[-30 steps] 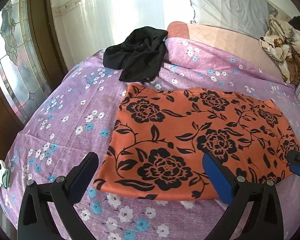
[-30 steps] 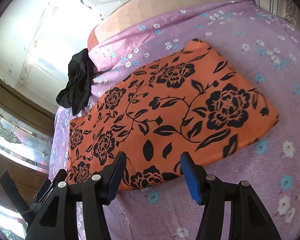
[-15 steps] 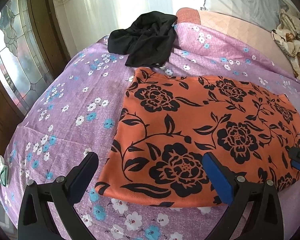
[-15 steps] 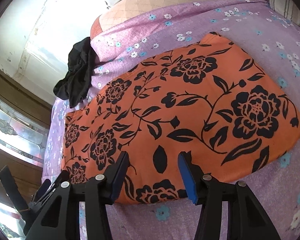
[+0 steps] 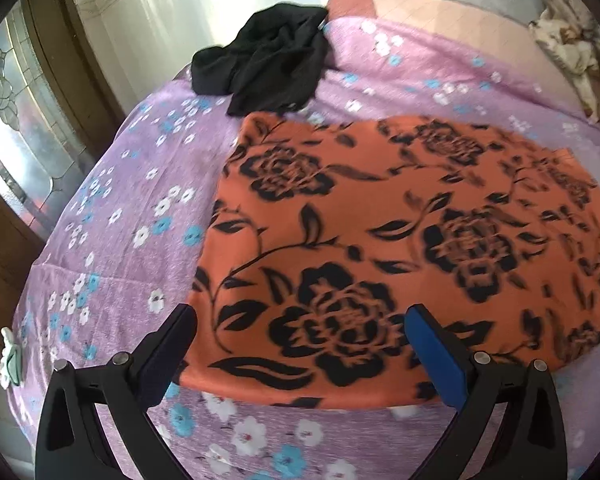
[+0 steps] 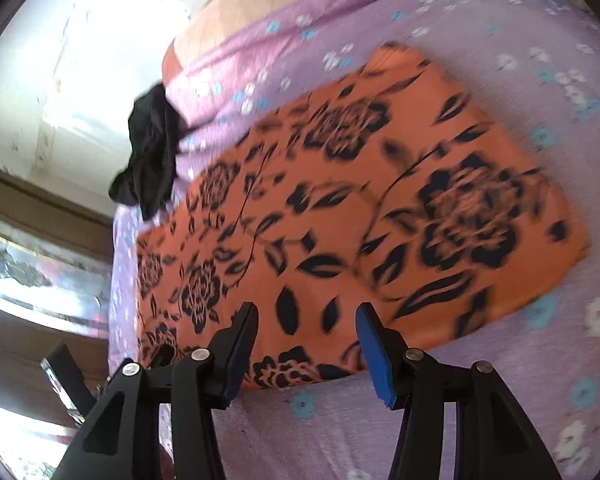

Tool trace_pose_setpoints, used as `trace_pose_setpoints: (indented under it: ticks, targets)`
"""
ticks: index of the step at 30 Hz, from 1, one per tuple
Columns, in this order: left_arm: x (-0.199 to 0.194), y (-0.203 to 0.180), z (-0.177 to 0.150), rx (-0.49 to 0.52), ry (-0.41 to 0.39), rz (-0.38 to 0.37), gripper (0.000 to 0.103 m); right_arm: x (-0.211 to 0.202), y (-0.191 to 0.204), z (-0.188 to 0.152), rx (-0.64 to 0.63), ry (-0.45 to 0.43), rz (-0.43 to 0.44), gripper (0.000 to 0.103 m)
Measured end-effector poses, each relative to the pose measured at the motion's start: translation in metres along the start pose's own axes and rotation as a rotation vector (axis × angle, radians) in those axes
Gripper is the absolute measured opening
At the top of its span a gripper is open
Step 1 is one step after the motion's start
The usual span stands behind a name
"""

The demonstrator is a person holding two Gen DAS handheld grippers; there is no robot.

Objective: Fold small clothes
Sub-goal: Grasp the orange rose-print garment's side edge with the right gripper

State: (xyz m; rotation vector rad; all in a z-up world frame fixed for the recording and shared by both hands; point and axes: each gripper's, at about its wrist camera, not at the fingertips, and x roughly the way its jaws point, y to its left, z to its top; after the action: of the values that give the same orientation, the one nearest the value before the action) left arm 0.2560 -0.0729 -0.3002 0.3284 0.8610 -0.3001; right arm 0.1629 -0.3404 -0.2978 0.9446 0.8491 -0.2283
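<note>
**Both grippers close in on the near hem of the orange cloth**

The orange floral cloth (image 5: 400, 240) lies flat on the bed (image 5: 112, 216), covered in a purple flowered sheet, with its long axis running along the bed's near edge, left to right in the left wrist view. Its near hem lies just ahead of both pairs of fingers. The left gripper (image 5: 300, 344) straddles the cloth's near left corner, its fingers (image 5: 436, 348) spread wide and holding nothing. The right gripper (image 6: 306, 340) stands over the near hem farther along, nearer the middle than the right corner; its fingers (image 6: 374, 350) are parted about halfway, with the hem showing between them but, as far as the blurred picture allows, not pinched. Each hand is close to its own stretch of hem, so neither has to cross over. A crumpled black garment (image 5: 264, 64) sits at the far left of the bed, just beyond the cloth's far left corner.

Compared with a second ago, the cloth fills more of both views and its near hem now reaches between the fingers, where before it lay ahead of them: both grippers have come down and forward. The right fingers narrowed a little in that time and then held about steady. The cloth itself and the black garment have not shifted on the bed.
</note>
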Motion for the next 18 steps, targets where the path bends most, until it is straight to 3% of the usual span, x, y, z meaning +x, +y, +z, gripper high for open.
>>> trace_pose_setpoints:
  ticks: [4, 9, 15, 18]
  targets:
    - [-0.011, -0.013, 0.002, 0.022, -0.045, -0.017, 0.103, -0.025, -0.028, 0.005, 0.065, -0.039, 0.006, 0.057]
    - [-0.013, -0.025, 0.001, 0.031, -0.045, -0.035, 0.103, -0.037, -0.057, 0.004, 0.131, -0.045, 0.012, 0.059]
    - [0.011, -0.043, -0.006, 0.079, 0.051, -0.027, 0.103, -0.035, -0.090, 0.005, 0.237, -0.021, -0.008, 0.059]
    - [0.013, -0.047, -0.005, 0.087, 0.043, -0.018, 0.103, -0.027, -0.107, 0.006, 0.301, -0.003, -0.013, 0.064]
